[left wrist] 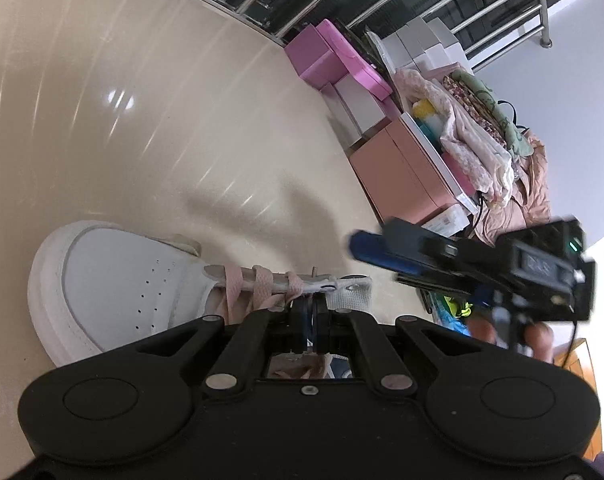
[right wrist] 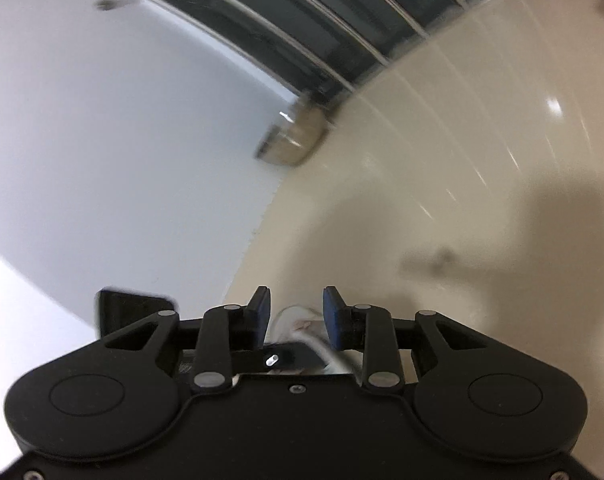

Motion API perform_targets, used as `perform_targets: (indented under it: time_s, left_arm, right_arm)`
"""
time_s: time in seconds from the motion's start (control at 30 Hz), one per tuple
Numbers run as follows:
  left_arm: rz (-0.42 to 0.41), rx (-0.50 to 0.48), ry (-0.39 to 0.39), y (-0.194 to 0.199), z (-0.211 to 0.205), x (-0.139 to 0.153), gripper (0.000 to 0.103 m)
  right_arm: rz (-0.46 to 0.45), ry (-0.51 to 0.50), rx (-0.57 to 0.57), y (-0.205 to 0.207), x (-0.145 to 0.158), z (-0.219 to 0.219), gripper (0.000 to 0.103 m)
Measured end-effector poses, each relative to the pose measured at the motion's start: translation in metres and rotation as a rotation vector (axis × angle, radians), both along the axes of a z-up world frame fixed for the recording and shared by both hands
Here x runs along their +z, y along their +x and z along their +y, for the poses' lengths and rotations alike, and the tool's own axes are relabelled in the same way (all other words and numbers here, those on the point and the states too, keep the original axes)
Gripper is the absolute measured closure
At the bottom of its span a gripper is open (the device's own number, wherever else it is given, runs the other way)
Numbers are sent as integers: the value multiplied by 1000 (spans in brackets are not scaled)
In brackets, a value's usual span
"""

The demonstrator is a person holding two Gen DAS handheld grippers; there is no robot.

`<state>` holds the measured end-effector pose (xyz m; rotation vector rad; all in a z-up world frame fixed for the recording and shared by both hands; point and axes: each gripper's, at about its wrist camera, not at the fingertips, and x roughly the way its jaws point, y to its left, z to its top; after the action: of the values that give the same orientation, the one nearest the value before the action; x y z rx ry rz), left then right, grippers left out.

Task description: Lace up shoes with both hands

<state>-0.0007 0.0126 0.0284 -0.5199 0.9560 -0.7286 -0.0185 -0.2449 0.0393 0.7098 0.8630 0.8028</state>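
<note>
Lying on its side on the cream floor (left wrist: 161, 100), the white shoe (left wrist: 113, 276) fills the lower left of the left wrist view, its toe toward the left and its pink lace (left wrist: 257, 284) crossing the eyelets in the middle. The left gripper (left wrist: 312, 314) reaches down to the tongue side of the shoe; its two fingers are pressed together, and what they pinch there, lace or nothing, I cannot tell. To the right of it the right gripper (left wrist: 366, 244) hangs in the air, blurred, its blue tip pointing left toward the shoe, with a person's fingers (left wrist: 538, 338) below its body. A small label on its black body is too blurred to read. Behind, near the railing (left wrist: 382, 4), stand pink boxes (left wrist: 334, 56), white boxes (left wrist: 422, 40) and a salmon box (left wrist: 402, 168) with folded cloths (left wrist: 470, 136) piled on top.

From its own camera, the right gripper (right wrist: 295, 312) has its blue pads apart, with nothing pressed between them; a small white part of the shoe (right wrist: 302, 326) shows below the gap.
</note>
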Motion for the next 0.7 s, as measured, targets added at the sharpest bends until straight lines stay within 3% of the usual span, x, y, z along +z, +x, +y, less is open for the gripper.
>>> perform_targets:
  time_s: [0.07,0.13,0.4,0.7]
  left_arm:
    - [-1,1,3,0,0,0,99]
    - [-3,-1,8,-1,-1,1,99]
    - [-1,-3,9,0,-1,1,99]
    - [12,-4,16,2,-1,1,99]
  right_arm:
    - [63,33,66,16,-10,12,72]
    - [86,-9,104,23,-15,23,79]
    - [62,-92,135,17,-14,35,85]
    - [-125,-288,194,7,11,55,86]
